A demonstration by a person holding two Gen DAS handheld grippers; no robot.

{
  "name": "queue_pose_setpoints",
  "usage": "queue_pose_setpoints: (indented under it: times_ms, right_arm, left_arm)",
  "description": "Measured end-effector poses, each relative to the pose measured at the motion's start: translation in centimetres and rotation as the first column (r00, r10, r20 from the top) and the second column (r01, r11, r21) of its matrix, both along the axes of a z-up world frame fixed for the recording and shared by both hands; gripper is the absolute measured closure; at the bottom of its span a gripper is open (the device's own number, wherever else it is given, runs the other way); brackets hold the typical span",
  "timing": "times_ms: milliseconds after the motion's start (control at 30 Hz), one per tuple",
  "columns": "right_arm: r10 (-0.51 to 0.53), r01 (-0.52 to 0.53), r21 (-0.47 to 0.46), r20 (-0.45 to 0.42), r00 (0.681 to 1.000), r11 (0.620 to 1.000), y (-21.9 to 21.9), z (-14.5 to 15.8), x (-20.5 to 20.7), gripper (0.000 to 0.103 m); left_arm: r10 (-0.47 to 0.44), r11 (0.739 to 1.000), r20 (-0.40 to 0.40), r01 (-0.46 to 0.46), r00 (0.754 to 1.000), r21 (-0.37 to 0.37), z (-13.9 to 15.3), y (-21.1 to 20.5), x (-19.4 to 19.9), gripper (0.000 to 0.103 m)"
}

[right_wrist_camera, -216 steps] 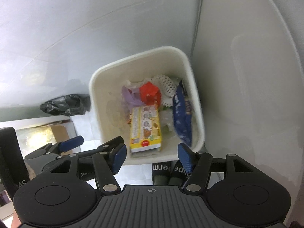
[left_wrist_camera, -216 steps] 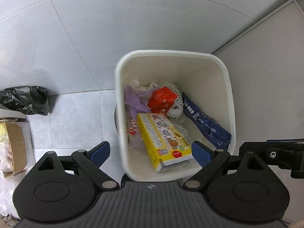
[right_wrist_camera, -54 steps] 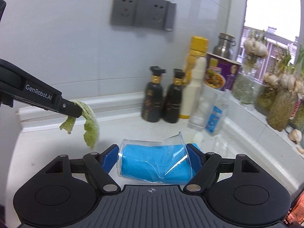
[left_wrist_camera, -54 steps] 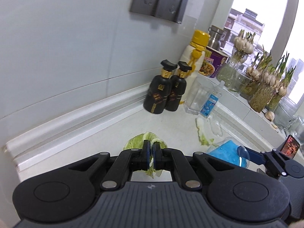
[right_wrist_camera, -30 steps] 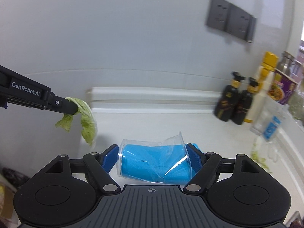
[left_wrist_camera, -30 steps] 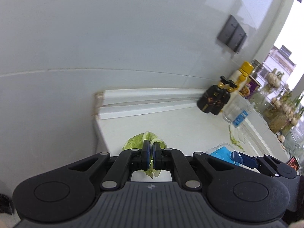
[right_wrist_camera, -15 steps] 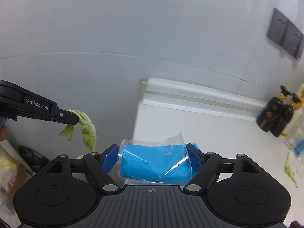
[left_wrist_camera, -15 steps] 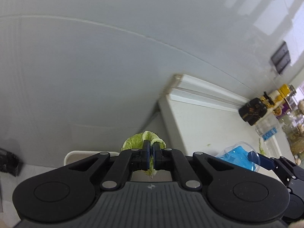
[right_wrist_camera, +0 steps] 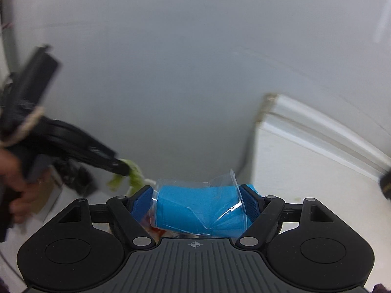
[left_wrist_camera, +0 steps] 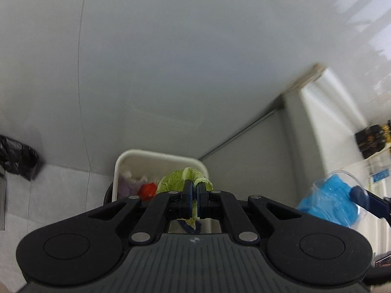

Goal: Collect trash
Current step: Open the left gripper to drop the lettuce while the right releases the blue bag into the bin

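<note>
Left tongs (left_wrist_camera: 194, 199): clamped tight on cabbage leaf (left_wrist_camera: 182, 179), leaf hanging above white bin (left_wrist_camera: 156, 155) on the floor | Right tongs (right_wrist_camera: 196, 206): spread wide, pads pressing both ends of crumpled clear cup (right_wrist_camera: 199, 211) stuffed with blue material, cup held sideways beside worktop (right_wrist_camera: 305, 171) edge | Bin: holds red and purple scraps

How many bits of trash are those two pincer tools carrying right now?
2. A lettuce leaf is pinched in the left gripper above the white bin; a clear plastic cup stuffed with blue material is clamped in the right gripper. More trash lies in the bin.
</note>
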State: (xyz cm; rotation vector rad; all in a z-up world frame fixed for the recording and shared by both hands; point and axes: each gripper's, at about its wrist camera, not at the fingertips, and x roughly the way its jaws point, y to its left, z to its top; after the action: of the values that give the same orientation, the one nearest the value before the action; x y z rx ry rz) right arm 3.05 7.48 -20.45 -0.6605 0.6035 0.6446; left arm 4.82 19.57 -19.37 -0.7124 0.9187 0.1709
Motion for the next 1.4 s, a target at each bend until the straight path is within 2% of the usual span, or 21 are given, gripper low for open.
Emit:
queue_pose_setpoints:
  times_ms: [200,400,467,533,733,867,1133,1233,1400]
  right_arm:
    - [0.039,-0.047,-0.131,-0.060,0.997,0.990,3.3,-4.8,1.2,0.025]
    - [0.132,-0.155,-0.316,-0.092,0.987,0.936,6.6,-10.8,2.6,0.025]
    - [0.150,-0.180,-0.361,-0.110,0.983,0.915,7.4,-12.7,3.3,0.025]
    - [0.160,-0.199,-0.406,-0.128,0.979,0.892,8.0,-14.4,4.2,0.025]
    - [0.170,-0.234,-0.522,-0.169,0.971,0.820,9.3,-19.0,6.6,0.025]
    - [0.174,-0.253,-0.583,-0.190,0.966,0.772,9.7,-21.5,8.1,0.025]
    - [0.214,-0.281,-0.632,-0.183,0.960,0.722,9.4,-22.9,8.7,0.024]
    - [0.240,-0.318,-0.640,-0.209,0.948,0.699,9.6,-23.1,8.8,0.015]
    - [0.290,-0.353,-0.647,-0.207,0.934,0.676,9.8,-23.0,7.9,0.012]
  left_arm:
    - [0.008,1.000,-0.096,-0.009,0.995,-0.010,-4.6,0.9,2.3,0.100]
    - [0.025,0.999,-0.161,-0.028,0.987,-0.016,-9.1,1.4,3.8,0.099]
    - [0.024,1.000,-0.181,-0.028,0.983,-0.015,-10.4,1.5,4.2,0.085]
    - [0.018,1.000,-0.200,-0.020,0.980,-0.011,-11.4,1.6,4.5,0.078]
    - [-0.002,1.000,-0.231,0.004,0.973,0.010,-12.8,1.7,4.0,0.063]
    - [0.012,1.000,-0.238,-0.012,0.971,0.001,-13.2,2.4,3.2,0.059]
    - [0.023,1.000,-0.253,-0.028,0.967,-0.014,-13.3,3.1,2.1,0.055]
    - [0.028,0.999,-0.258,-0.035,0.966,-0.022,-13.0,3.1,2.2,0.049]
    - [0.030,0.999,-0.263,-0.039,0.964,-0.028,-13.1,3.0,2.7,0.045]
